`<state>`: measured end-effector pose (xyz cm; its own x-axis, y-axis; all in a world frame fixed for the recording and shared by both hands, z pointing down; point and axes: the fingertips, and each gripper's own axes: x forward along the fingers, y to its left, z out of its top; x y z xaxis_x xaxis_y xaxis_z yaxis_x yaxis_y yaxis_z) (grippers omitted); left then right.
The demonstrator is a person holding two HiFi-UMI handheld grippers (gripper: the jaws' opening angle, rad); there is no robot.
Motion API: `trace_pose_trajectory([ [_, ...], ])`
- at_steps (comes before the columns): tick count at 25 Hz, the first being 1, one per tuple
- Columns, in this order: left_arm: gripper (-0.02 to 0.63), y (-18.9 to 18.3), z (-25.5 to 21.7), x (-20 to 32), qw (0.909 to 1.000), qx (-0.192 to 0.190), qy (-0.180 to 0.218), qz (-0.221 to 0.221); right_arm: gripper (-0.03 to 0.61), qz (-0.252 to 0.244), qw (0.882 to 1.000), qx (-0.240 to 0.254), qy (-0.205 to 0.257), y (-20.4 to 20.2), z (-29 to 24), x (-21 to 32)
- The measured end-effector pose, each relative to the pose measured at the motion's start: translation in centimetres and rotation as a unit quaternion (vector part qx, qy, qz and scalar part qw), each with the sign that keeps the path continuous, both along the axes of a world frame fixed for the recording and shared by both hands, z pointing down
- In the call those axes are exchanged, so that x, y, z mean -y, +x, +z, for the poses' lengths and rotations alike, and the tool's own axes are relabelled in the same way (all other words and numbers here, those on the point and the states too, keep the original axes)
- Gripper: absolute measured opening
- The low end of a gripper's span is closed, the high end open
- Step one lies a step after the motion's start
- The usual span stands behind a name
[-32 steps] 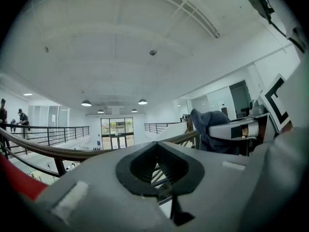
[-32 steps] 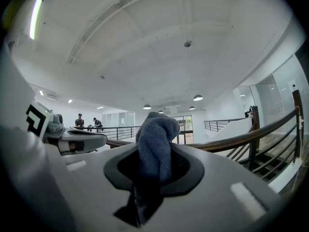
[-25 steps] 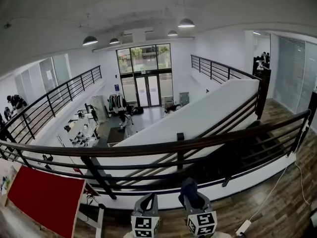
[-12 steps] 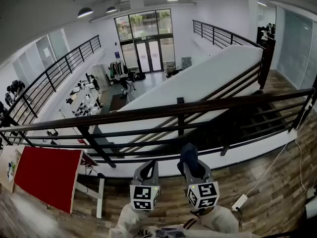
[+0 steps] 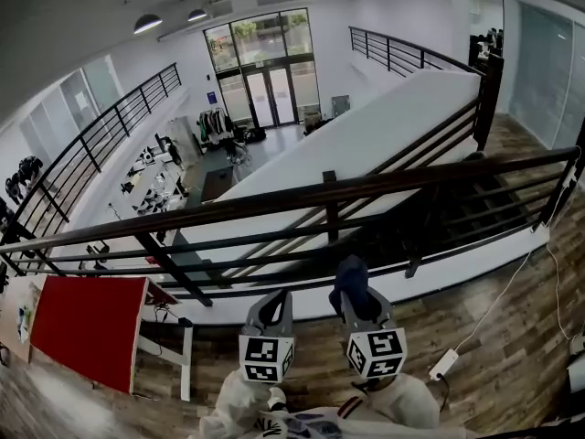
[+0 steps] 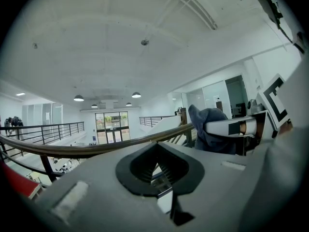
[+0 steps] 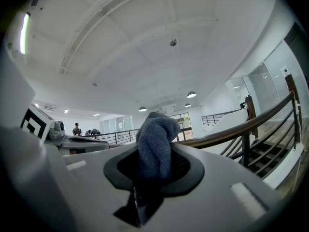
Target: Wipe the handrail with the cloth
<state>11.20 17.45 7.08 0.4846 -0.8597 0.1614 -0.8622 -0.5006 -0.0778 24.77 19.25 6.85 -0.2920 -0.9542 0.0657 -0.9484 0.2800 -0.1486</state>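
Note:
The dark wooden handrail [image 5: 302, 196] runs across the head view from lower left to upper right, on black posts and bars. My right gripper [image 5: 353, 293] is shut on a blue-grey cloth [image 5: 349, 276] that sticks up out of its jaws, just short of the railing and below the top rail. In the right gripper view the cloth [image 7: 155, 140] bulges from the jaws, with the handrail [image 7: 241, 125] to the right. My left gripper [image 5: 272, 304] stands beside it, shut and holding nothing. The left gripper view shows the handrail [image 6: 72, 151] ahead and the cloth [image 6: 208, 128] to its right.
Beyond the railing the floor drops to an open hall below. A staircase [image 5: 457, 236] descends at the right. A red board [image 5: 82, 332] on a white stand sits at the lower left. A white power strip [image 5: 443, 364] and its cable lie on the wood floor at right.
The head view has tipped downward, so more of the wooden floor and the person's arms now show. Both grippers sit higher in the frame and closer to the railing, the cloth still held.

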Motion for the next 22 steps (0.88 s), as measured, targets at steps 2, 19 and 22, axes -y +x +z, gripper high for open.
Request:
trace_pose_trajectory([
  [2,0.002,0.8,0.6,0.5,1.0000,0.000,-0.003,0.009,0.092,0.008,1.000,-0.001,-0.004,0.7,0.5,0.5],
  [19,0.002,-12.2,2.6,15.3,0.9997,-0.007,-0.004,0.023,0.092,0.031,0.998,-0.042,-0.030,-11.7,2.4,14.9],
  [22,0.002,-17.4,2.9,18.7,0.9999,-0.003,-0.005,0.013,0.092,0.017,0.998,-0.047,-0.038,-17.2,2.9,18.5],
])
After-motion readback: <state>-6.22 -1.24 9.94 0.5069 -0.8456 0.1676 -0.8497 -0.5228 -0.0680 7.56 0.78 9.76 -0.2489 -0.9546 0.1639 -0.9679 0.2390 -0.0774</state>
